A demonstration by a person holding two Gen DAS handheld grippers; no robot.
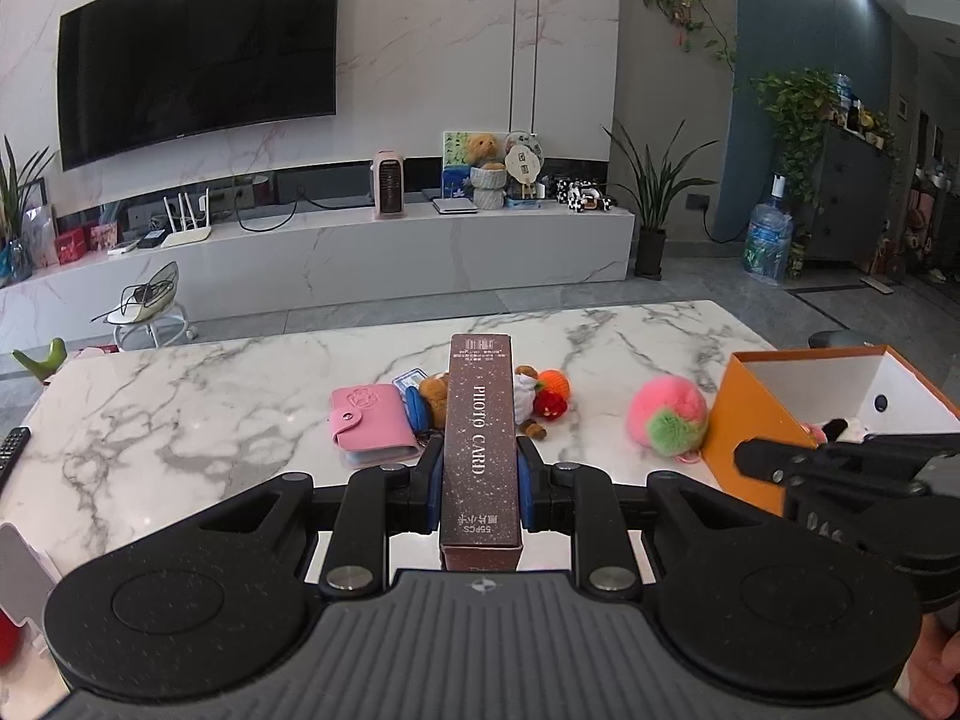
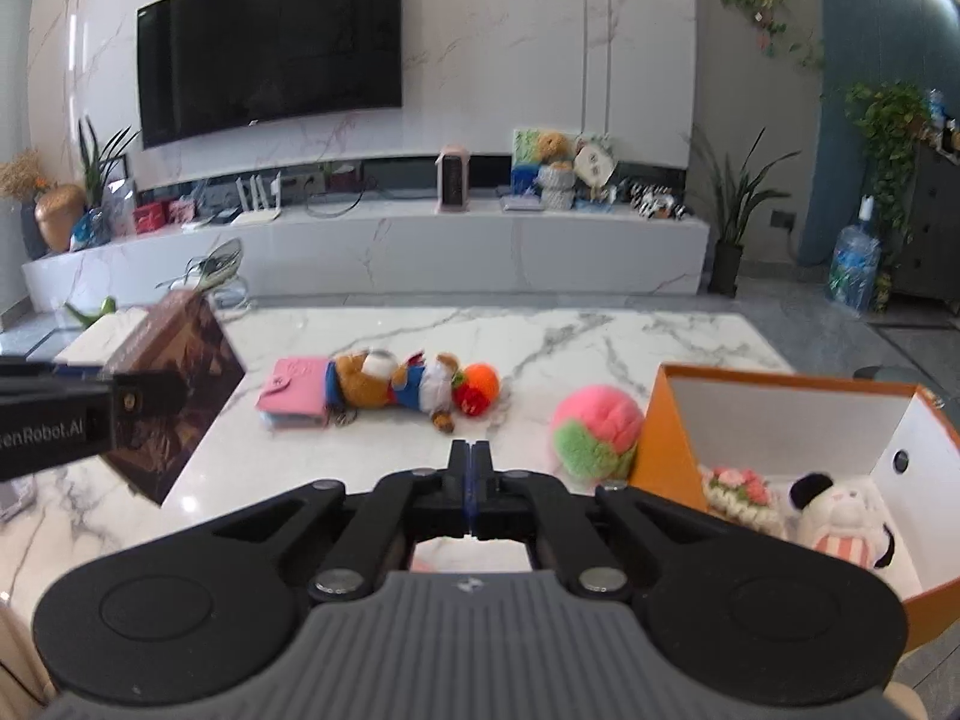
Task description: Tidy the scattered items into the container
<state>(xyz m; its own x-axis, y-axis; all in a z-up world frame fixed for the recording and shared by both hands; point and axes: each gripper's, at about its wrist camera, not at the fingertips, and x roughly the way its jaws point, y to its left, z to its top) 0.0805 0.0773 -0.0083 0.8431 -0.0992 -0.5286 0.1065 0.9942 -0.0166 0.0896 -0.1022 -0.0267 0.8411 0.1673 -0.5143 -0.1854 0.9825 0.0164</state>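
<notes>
Transport is the step we judge: our left gripper (image 1: 480, 474) clamps the brown box (image 1: 480, 450) marked "PHOTO CARD" and "55PCS", lifted above the marble table (image 1: 210, 396). Next it must travel right to the orange container (image 1: 762, 420). Our right gripper (image 2: 471, 468) is closed, empty.

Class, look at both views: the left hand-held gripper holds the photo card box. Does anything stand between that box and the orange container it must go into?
The right hand-held gripper, shut and empty, sits between the photo card box and the orange container, near its front edge. The pink pompom lies beside the container, low on the table.
</notes>
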